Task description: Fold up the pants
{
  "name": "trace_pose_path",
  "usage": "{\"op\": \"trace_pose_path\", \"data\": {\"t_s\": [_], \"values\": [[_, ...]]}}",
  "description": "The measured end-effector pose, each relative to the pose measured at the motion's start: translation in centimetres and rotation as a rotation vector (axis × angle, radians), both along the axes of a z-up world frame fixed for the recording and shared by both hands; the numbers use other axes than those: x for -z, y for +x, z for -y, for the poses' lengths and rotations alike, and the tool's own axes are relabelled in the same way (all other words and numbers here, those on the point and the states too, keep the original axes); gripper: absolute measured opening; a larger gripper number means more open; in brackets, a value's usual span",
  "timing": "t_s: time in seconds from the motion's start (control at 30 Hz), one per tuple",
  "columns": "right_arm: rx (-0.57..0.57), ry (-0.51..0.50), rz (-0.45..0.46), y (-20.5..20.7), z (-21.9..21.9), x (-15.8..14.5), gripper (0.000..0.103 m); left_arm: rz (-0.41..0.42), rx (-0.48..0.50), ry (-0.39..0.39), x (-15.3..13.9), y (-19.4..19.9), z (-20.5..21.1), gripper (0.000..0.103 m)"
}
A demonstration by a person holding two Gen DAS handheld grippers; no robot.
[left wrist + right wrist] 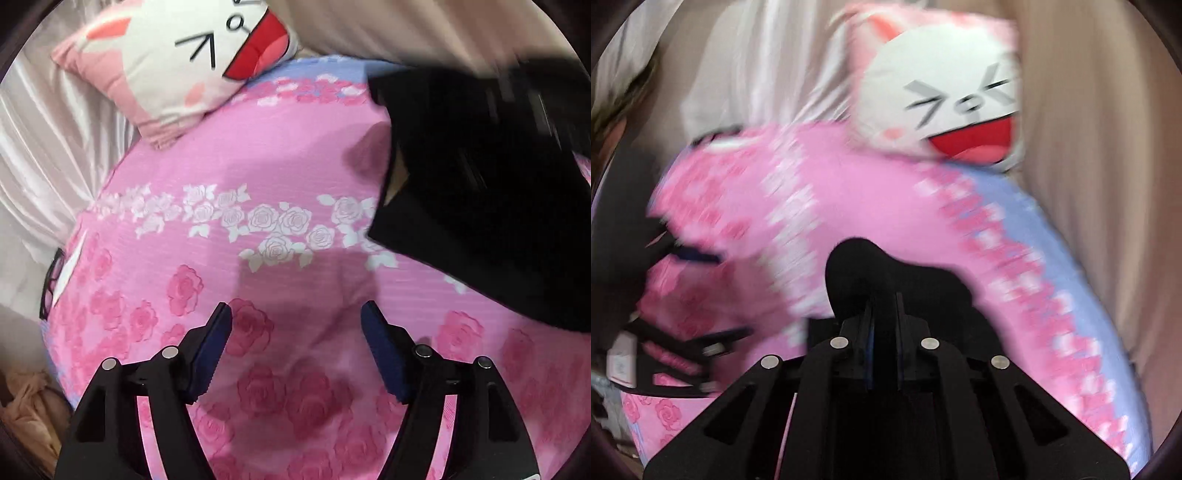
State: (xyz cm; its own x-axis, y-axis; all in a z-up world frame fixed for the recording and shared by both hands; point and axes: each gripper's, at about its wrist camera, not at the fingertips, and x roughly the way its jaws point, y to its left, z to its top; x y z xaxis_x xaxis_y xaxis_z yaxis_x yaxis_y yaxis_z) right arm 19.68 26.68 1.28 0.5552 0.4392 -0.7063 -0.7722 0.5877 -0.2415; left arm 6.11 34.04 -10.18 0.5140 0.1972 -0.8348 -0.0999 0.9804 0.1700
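Note:
The black pants hang lifted over the right side of the pink rose bedspread, blurred at their upper right. My left gripper stands open over bare bedspread, left of and below the pants, with nothing between its blue pads. In the right wrist view my right gripper is shut on a bunched fold of the black pants, which bulges up past the fingertips. The left gripper shows blurred at the left edge of that view.
A white and pink cartoon-face pillow lies at the head of the bed, also in the right wrist view as the pillow. Pale satin curtains border the bed's left side. Black eyeglasses rest at the bed's left edge.

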Motion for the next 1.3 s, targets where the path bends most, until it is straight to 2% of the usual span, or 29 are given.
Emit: {"op": "trace_pose_path", "data": {"t_s": [0.07, 0.13, 0.2, 0.27, 0.33, 0.37, 0.43, 0.47, 0.5, 0.53, 0.6, 0.67, 0.73, 0.8, 0.83, 0.87, 0.9, 0.93, 1.0, 1.03, 1.07, 1.13, 1.17, 1.23, 1.27, 1.3], "values": [[0.057, -0.014, 0.056, 3.2, 1.7, -3.0, 0.007, 0.034, 0.005, -0.014, -1.0, 0.5, 0.4, 0.087], [0.119, -0.046, 0.078, 7.3, 2.6, -4.8, 0.007, 0.047, -0.009, -0.005, -1.5, 2.4, 0.7, 0.087], [0.15, -0.066, 0.06, 9.9, 3.7, -5.1, 0.007, 0.015, -0.039, 0.046, -0.9, 5.1, 0.9, 0.087], [0.181, -0.092, 0.043, 11.8, 4.7, -5.1, 0.007, -0.04, -0.1, 0.152, 0.4, 7.7, 1.0, 0.087], [0.197, -0.089, 0.016, 12.6, 5.0, -4.7, 0.007, -0.074, -0.114, 0.173, 1.6, 9.2, 0.8, 0.088], [0.193, -0.088, 0.013, 12.6, 5.0, -4.5, 0.007, -0.045, -0.124, 0.164, 1.4, 9.3, 0.9, 0.085], [0.177, -0.088, 0.017, 12.1, 4.8, -3.9, 0.007, -0.053, -0.066, 0.123, 1.3, 9.2, 1.4, 0.058], [0.17, -0.092, 0.022, 11.9, 4.6, -3.9, 0.007, -0.07, 0.004, 0.075, 1.3, 9.1, 2.0, 0.005], [0.166, -0.095, 0.027, 11.8, 4.1, -3.7, 0.007, -0.096, 0.043, 0.047, 1.4, 8.9, 2.7, 0.0], [0.162, -0.099, 0.036, 11.7, 3.8, -3.8, 0.007, -0.096, 0.047, 0.091, 1.4, 8.6, 3.3, 0.0], [0.154, -0.1, 0.071, 10.9, 3.3, -4.3, 0.007, -0.097, 0.073, 0.13, 1.7, 7.7, 4.0, 0.0], [0.138, -0.069, 0.092, 9.2, 2.9, -5.3, 0.007, -0.111, 0.069, 0.108, 1.5, 6.6, 3.8, 0.0], [0.089, -0.028, 0.071, 6.3, 2.1, -5.7, 0.007, -0.118, 0.045, 0.096, 1.2, 4.7, 2.9, 0.0], [-0.031, 0.003, -0.026, 2.1, 0.3, -4.3, 0.007, -0.123, 0.001, 0.084, 0.9, 2.7, 1.5, 0.0], [-0.084, 0.026, -0.104, 0.3, -0.7, -2.8, 0.009, -0.137, -0.034, 0.068, 0.7, 1.6, 0.5, 0.0], [-0.142, 0.03, -0.21, -1.7, -2.2, -0.1, 0.012, -0.147, -0.076, 0.063, 0.5, 0.6, -0.7, 0.004], [-0.172, 0.012, -0.257, -3.3, -3.6, 2.5, 0.012, -0.145, -0.142, 0.073, 0.2, -0.8, -2.3, 0.008], [-0.193, -0.035, -0.266, -5.3, -5.3, 6.0, 0.014, -0.145, -0.191, 0.091, 0.0, -2.0, -3.4, 0.008], [-0.189, -0.106, -0.24, -7.4, -6.6, 9.7, 0.02, -0.155, -0.302, 0.142, -0.3, -4.1, -6.2, 0.008], [-0.185, -0.098, -0.211, -8.4, -6.5, 10.2, 0.027, -0.151, -0.342, 0.137, -0.5, -5.2, -7.3, 0.008], [-0.219, -0.042, -0.224, -9.7, -5.7, 9.6, 0.037, -0.143, -0.364, 0.126, -0.8, -5.9, -7.9, 0.008], [-0.254, 0.089, -0.287, -10.7, -3.2, 7.0, 0.077, -0.104, -0.372, 0.082, -1.7, -7.4, -8.3, 0.008], [-0.246, 0.163, -0.286, -11.1, -1.2, 5.1, 0.095, -0.086, -0.365, 0.071, -2.0, -7.2, -8.3, 0.008], [-0.216, 0.262, -0.252, -11.1, 3.2, 1.8, 0.096, -0.03, -0.324, 0.039, -2.9, -6.3, -7.3, 0.011], [-0.188, 0.299, -0.233, -10.8, 5.4, 0.7, 0.096, 0.004, -0.288, 0.008, -3.6, -5.2, -6.4, 0.019], [-0.143, 0.325, -0.212, -10.3, 7.7, -0.2, 0.095, 0.022, -0.256, -0.011, -4.1, -4.5, -5.4, 0.032]]}}
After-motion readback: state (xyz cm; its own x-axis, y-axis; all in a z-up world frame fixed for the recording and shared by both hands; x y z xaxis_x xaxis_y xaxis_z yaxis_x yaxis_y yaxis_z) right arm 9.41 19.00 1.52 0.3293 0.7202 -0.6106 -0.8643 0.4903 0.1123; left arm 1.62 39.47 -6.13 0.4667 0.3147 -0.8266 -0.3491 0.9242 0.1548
